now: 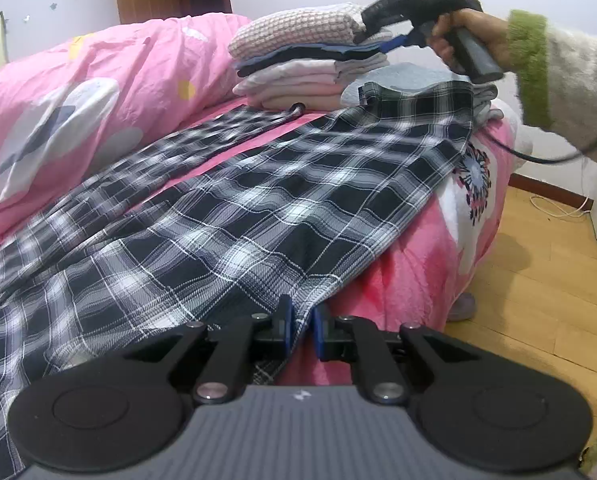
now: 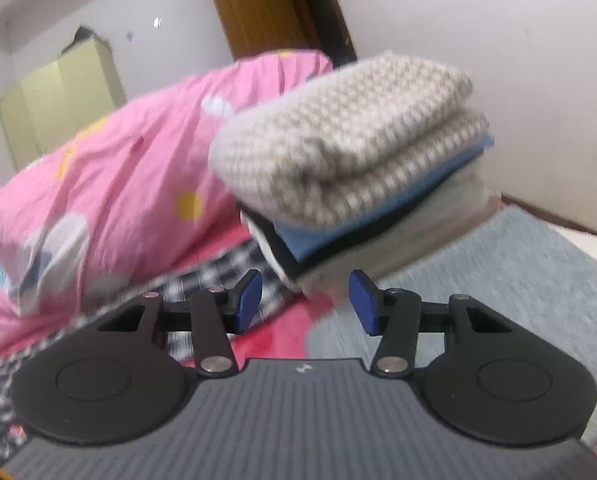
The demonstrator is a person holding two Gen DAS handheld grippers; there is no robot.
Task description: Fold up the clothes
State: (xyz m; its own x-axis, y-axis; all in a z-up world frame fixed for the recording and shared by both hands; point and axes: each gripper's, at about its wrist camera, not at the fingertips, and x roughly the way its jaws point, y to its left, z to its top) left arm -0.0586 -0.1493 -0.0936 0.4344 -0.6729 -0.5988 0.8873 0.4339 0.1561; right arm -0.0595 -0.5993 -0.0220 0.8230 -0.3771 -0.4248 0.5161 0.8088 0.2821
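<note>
A black-and-white plaid garment lies spread along the pink bed; a strip of it shows in the right wrist view. My left gripper is shut on the plaid garment's near hem at the bed edge. My right gripper is open and empty, held just in front of a stack of folded clothes. In the left wrist view the right gripper hovers at the right side of that stack, held by a hand in a green-cuffed sleeve.
A pink duvet is heaped at the back left of the bed. A light blue folded cloth lies beside the stack. Wooden floor lies to the right, with a cable and white cord. A wooden door stands behind.
</note>
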